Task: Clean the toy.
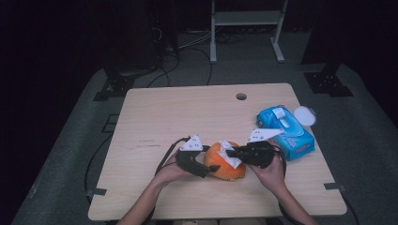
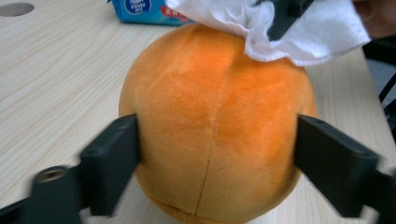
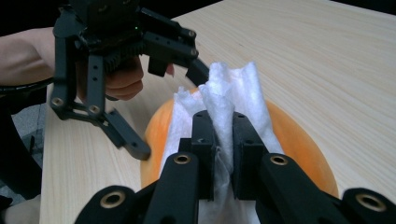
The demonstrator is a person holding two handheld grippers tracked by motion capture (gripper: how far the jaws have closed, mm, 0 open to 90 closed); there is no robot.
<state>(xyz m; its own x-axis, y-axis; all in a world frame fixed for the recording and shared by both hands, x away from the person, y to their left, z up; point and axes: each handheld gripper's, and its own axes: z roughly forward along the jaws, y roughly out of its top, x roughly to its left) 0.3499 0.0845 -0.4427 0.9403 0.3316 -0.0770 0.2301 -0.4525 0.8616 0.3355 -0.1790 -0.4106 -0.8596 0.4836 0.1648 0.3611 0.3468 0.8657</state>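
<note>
Between the jaws of my left hand-held gripper (image 2: 215, 154) sits the orange plush ball (image 2: 215, 126); both jaws press its sides and keep it steady on the counter (image 1: 164, 117). My right hand-held gripper (image 3: 223, 135) is closed narrow on a white tissue (image 3: 229, 93), which lies on top of the ball, just in front of that gripper's tips. Beyond my right hand-held gripper is the blue tissue pack (image 1: 284, 131) with its lid open. I judge that taking a tissue is done and wiping the ball is in progress: the tissue touches only the upper part, so the sides and the lower part are left to wipe.
</note>
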